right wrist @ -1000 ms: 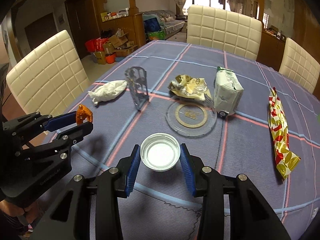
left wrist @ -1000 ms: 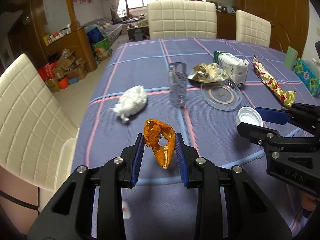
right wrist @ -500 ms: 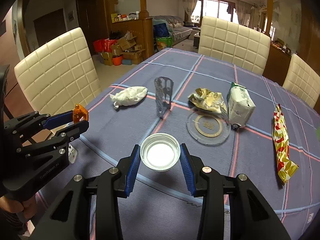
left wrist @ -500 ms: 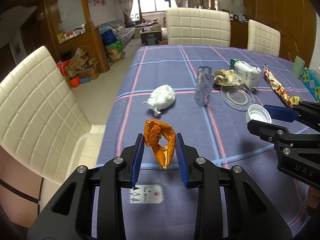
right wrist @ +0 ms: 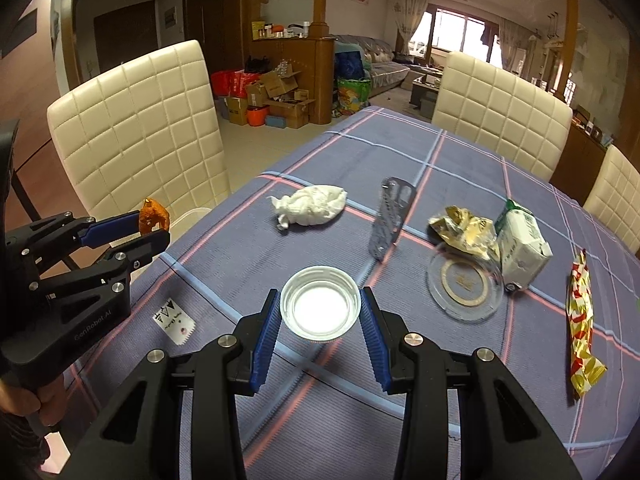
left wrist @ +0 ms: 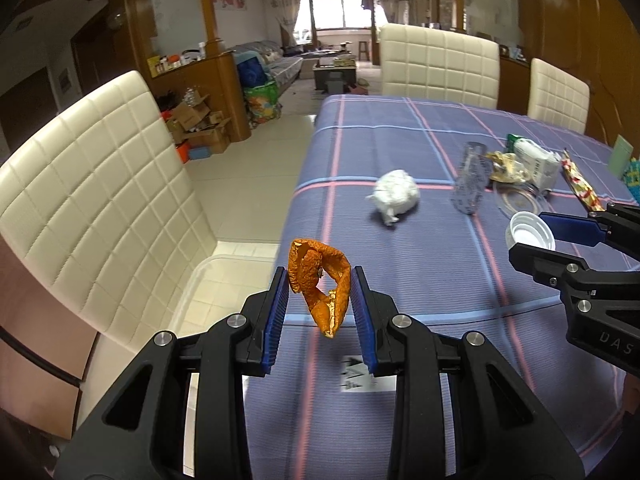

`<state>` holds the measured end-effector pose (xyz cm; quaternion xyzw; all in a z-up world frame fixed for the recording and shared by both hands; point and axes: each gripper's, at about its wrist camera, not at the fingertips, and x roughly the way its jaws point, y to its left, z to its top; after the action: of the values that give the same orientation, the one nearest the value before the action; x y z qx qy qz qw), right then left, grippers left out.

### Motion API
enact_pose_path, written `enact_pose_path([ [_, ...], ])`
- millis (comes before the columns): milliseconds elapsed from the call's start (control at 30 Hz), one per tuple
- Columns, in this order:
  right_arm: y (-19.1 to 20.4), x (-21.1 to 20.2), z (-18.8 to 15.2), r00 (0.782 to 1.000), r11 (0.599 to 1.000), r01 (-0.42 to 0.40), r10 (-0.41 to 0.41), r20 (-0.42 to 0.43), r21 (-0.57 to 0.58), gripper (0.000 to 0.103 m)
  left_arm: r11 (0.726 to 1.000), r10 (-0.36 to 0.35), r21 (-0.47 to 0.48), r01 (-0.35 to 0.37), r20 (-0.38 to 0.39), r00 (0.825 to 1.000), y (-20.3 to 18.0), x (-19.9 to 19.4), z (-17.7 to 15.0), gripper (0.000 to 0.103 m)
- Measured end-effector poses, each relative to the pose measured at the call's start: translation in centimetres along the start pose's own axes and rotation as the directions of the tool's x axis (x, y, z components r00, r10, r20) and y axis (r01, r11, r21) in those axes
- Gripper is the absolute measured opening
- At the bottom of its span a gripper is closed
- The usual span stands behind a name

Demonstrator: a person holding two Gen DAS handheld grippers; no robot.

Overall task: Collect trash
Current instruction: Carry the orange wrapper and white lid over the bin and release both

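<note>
We hold orange peel (left wrist: pixel 320 286) pinched in the left gripper (left wrist: pixel 320 312), jaws narrow on it, lifted clear of the table (left wrist: pixel 420 272) and just over its left edge. The right gripper (right wrist: pixel 320 320) has a white plastic lid (right wrist: pixel 320 308) clamped between its pads, also off the cloth. A clear plastic bin (left wrist: pixel 224 280) sits on the chair seat just beside the table edge, below the peel; probably the drop spot, though its rim is faint and we cannot be sure.

To do this carry well, we keep both squeezes steady, since the peel is curled and thin and could slip. Get each piece fully over the bin before letting go.

Left on the table beyond the lid: crumpled tissue (right wrist: pixel 310 210), crushed clear bottle (right wrist: pixel 388 216), gold wrapper (right wrist: pixel 464 230), white carton (right wrist: pixel 522 244), red-yellow wrapper (right wrist: pixel 582 324).
</note>
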<state>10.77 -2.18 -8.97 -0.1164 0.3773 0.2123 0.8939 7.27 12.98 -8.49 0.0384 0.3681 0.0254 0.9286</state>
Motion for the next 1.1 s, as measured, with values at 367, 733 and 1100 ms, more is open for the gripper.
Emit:
enact_pose_path([
  [367,4.1,1.1,2.2,0.999,0.996,-0.035,0.037,0.018,-0.085,0.039,0.997,0.063,-0.052,-0.063,-0.004,0.998,3.6,0.0,-0.6,0.033],
  [733,7.0,1.8,4.2,0.997,0.989,-0.058,0.065,0.045,-0.138,0.039,0.990,0.106,-0.097,-0.106,-0.004,0.994,6.1,0.3,-0.8,0.036],
  [1100,7.2,3.6,4.3,0.998,0.989,-0.062,0.064,0.007,-0.133,0.039,0.978,0.149,-0.149,-0.145,0.019,0.989,7.9,0.7,-1.0,0.100],
])
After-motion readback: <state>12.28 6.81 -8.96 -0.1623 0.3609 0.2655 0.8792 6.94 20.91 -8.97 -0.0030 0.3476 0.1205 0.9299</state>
